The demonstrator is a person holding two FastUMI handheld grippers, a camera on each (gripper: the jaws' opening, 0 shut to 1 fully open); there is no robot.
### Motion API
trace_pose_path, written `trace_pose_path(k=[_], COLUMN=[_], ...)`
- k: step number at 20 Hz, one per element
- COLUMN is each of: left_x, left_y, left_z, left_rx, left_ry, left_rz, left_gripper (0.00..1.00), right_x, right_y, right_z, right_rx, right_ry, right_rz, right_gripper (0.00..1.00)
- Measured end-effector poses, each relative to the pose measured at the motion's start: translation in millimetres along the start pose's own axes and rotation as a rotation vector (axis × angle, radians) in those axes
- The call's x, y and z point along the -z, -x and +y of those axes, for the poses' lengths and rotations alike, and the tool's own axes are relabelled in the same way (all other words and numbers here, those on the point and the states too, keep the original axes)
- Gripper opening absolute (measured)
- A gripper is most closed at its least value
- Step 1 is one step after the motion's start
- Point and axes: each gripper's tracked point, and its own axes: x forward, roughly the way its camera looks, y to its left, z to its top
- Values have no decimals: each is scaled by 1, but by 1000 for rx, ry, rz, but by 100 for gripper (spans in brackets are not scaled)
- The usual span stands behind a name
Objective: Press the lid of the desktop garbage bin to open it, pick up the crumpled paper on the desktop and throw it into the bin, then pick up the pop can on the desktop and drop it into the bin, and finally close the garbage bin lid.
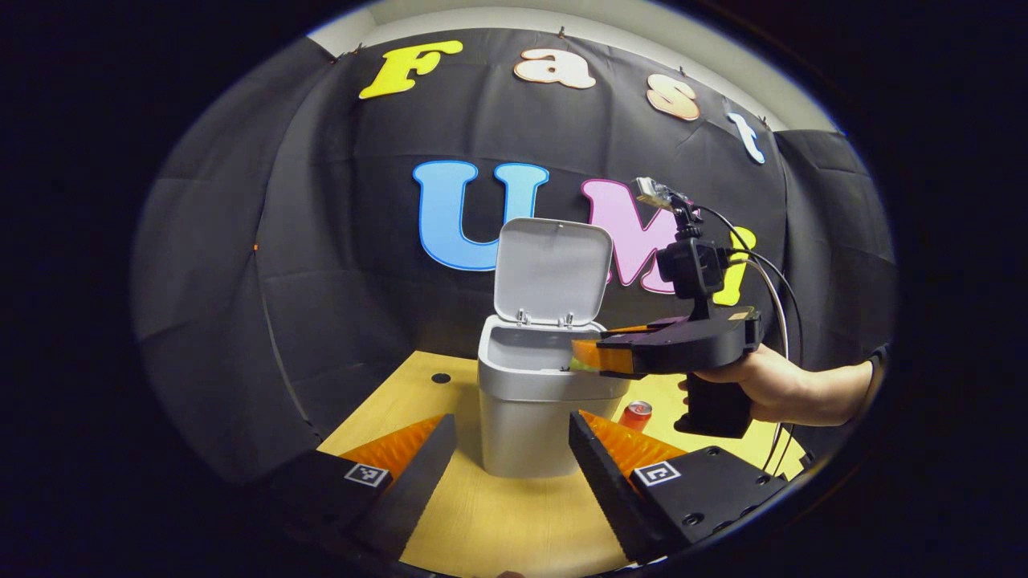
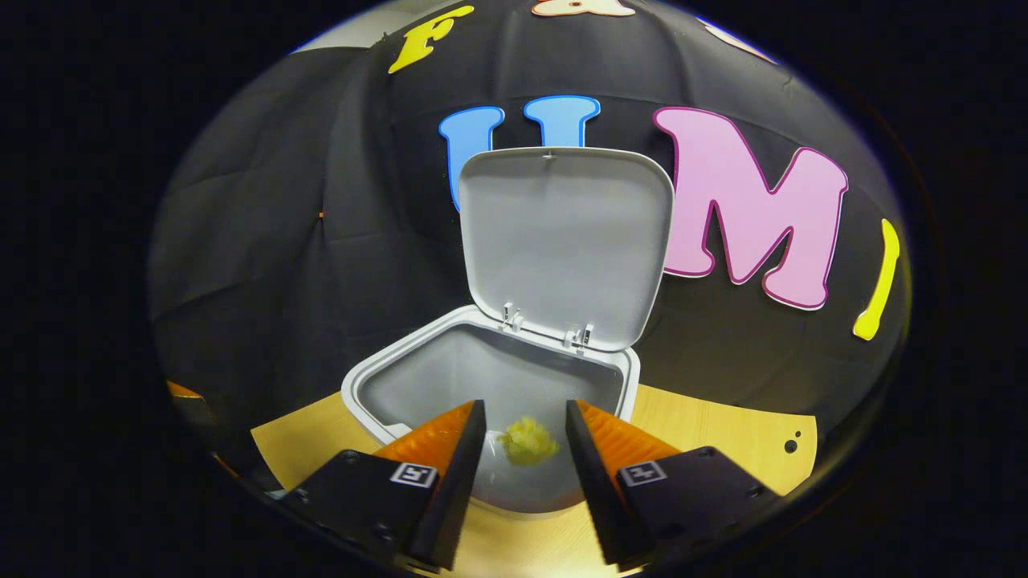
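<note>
The right hand-held gripper (image 2: 526,437) is hanging over the open mouth of the bin (image 2: 365,385), its two fingers spread apart and gripping nothing. Between them, down inside the bin, one crumpled paper (image 2: 528,441) is lying on the bottom. The left gripper view is showing a hand (image 1: 763,385) holding that gripper at the bin's rim. The left hand-held gripper (image 1: 511,433) is sitting low over the worktop (image 1: 514,522), jaws wide apart and empty, facing the bin's front. The one lid (image 1: 552,269) is standing upright. One pop can (image 1: 636,415) is resting on the worktop, just right of the bin.
</note>
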Motion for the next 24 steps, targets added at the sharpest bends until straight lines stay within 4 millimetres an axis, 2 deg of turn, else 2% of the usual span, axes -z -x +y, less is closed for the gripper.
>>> trace_pose_path(k=[2,3,4,8,12,14,19,24], left_x=[3,5,8,27,62,79,123,162], left_y=[-1,-2,-4,-21,-51,-67,-113,-177], left_z=[-4,-9,-14,-42,-83,-110,-178,-224], left_rx=[10,21,33,84,141,175,244,251], left_ry=[0,0,-1,-32,-78,-81,-88,-107], left_rz=[4,4,1,3,48,74,124,174], left_gripper=[95,95,95,95,95,95,95,95], right_x=[-4,-8,-13,-24,-30,-29,-10,10], right_y=[6,11,18,54,91,105,132,150], right_z=[-12,-18,-25,-72,-126,-155,-228,-297], right_rx=[14,19,25,73,134,175,286,377], right_ry=[-6,-15,-24,-36,-73,-78,-72,-116], right_rz=[-10,-20,-32,-74,-112,-126,-137,-137], right_gripper=[100,89,97,97,97,97,97,97])
